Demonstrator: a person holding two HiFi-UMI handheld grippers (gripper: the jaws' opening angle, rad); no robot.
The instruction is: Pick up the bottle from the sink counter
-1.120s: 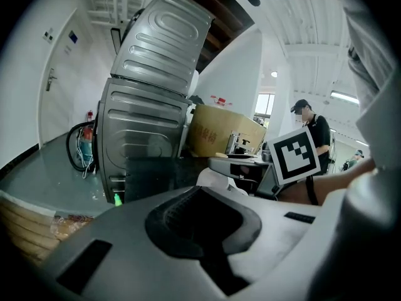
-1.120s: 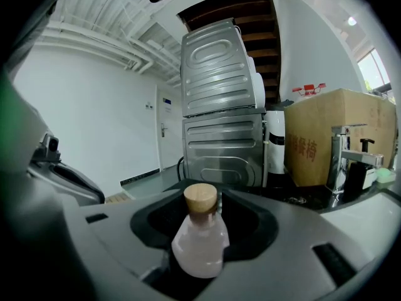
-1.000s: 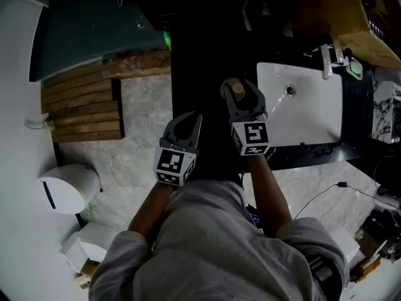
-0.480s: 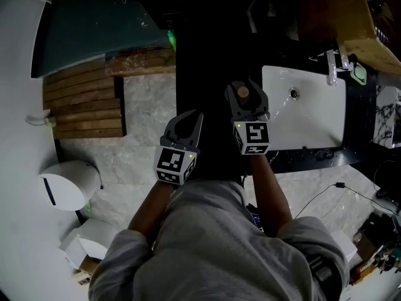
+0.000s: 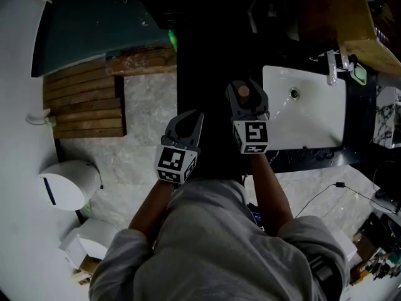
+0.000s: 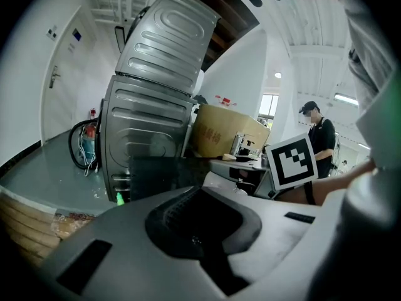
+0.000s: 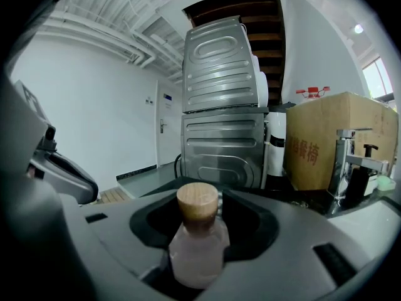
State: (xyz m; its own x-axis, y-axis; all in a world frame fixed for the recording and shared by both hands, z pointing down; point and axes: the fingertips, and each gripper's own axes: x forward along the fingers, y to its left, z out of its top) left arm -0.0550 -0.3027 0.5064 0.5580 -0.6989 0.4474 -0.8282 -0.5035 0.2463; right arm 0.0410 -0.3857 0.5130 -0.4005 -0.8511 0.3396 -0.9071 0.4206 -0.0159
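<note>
A small pale bottle [image 7: 197, 246] with a round wooden cap [image 5: 243, 93] stands upright between the jaws of my right gripper [image 5: 246, 96], which is shut on it. In the head view that gripper is held in the air just left of the white sink [image 5: 316, 121]. The bottle's lower part is hidden by the jaws. My left gripper [image 5: 186, 126] hovers beside it to the lower left. In the left gripper view its jaws [image 6: 203, 227] are closed together with nothing between them.
A chrome tap [image 5: 332, 60] stands at the sink's far edge on a dark counter [image 5: 313, 157]. A cardboard box [image 7: 332, 140] and stacked metal washing machines [image 7: 222, 124] lie ahead. Wooden slats [image 5: 81, 105] and a white round bin [image 5: 66, 187] sit on the left floor.
The head view has shifted slightly. Both grippers keep the same pose, and the bottle stays in the right one.
</note>
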